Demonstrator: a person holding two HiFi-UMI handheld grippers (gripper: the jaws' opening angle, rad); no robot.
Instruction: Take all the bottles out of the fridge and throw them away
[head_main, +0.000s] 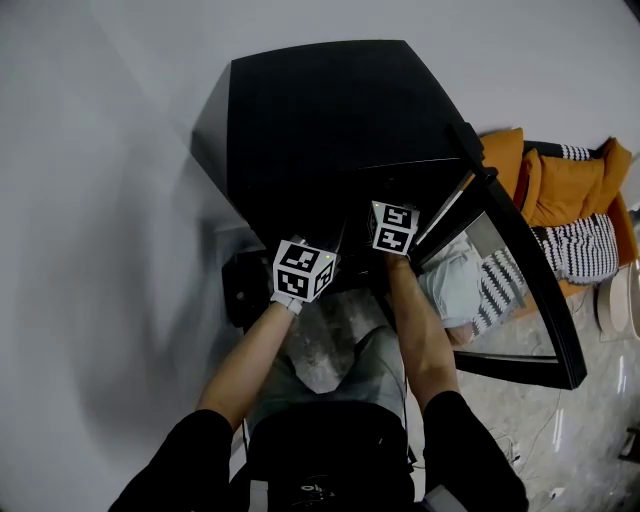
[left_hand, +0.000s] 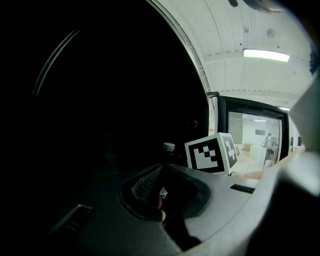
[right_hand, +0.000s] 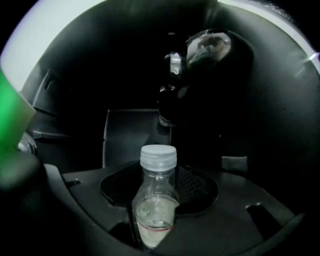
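Note:
A small clear bottle (right_hand: 156, 210) with a white cap and a little liquid stands upright between the jaws of my right gripper (right_hand: 157, 189), whose dark fingers close against its sides. Behind it, inside the black fridge (head_main: 320, 120), a dark bottle (right_hand: 172, 97) stands on a shelf. In the head view both marker cubes sit at the fridge opening, left (head_main: 302, 270) and right (head_main: 393, 228). My left gripper (left_hand: 161, 181) points into the dark interior. One ribbed pad (left_hand: 146, 182) shows, the rest is in shadow. A small grey bottle cap (left_hand: 169, 146) shows just beyond it.
The fridge door (head_main: 520, 290) hangs open to the right. Orange and striped cushions (head_main: 560, 185) lie behind it. A blurred green shape (right_hand: 12, 120) fills the left edge of the right gripper view. The person's legs are close in front of the fridge.

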